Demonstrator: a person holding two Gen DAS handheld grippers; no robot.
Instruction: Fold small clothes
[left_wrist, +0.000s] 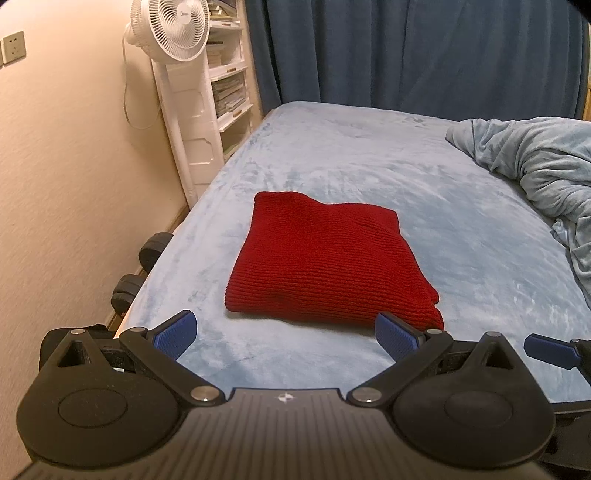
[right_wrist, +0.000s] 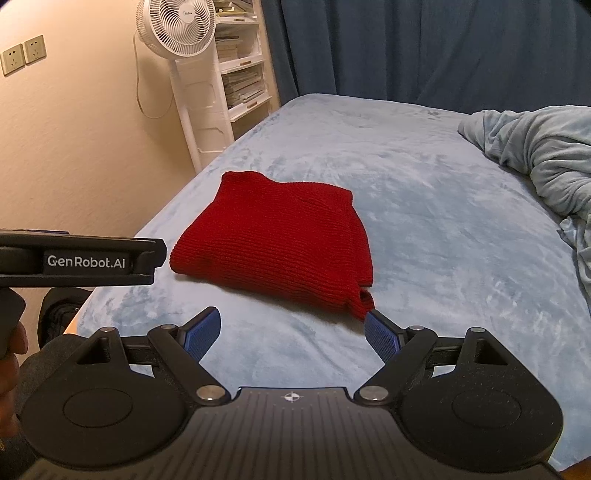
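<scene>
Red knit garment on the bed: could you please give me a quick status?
Left tongs open, empty. Right tongs open, empty. Red knit garment folded, flat on the bed, untouched. Nothing in the way; crumpled blanket well clear.

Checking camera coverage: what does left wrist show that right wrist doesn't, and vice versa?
Left wrist only: dark dumbbells on the floor beside the bed, and a blue finger of the right hand-held gripper at the frame's right edge.
Right wrist only: the left hand-held gripper's side, marked GenRobot.AI.
Both: folded red sweater on the blue bed, white fan, curtain, rumpled blanket; each view's own jaws open, empty.
</scene>
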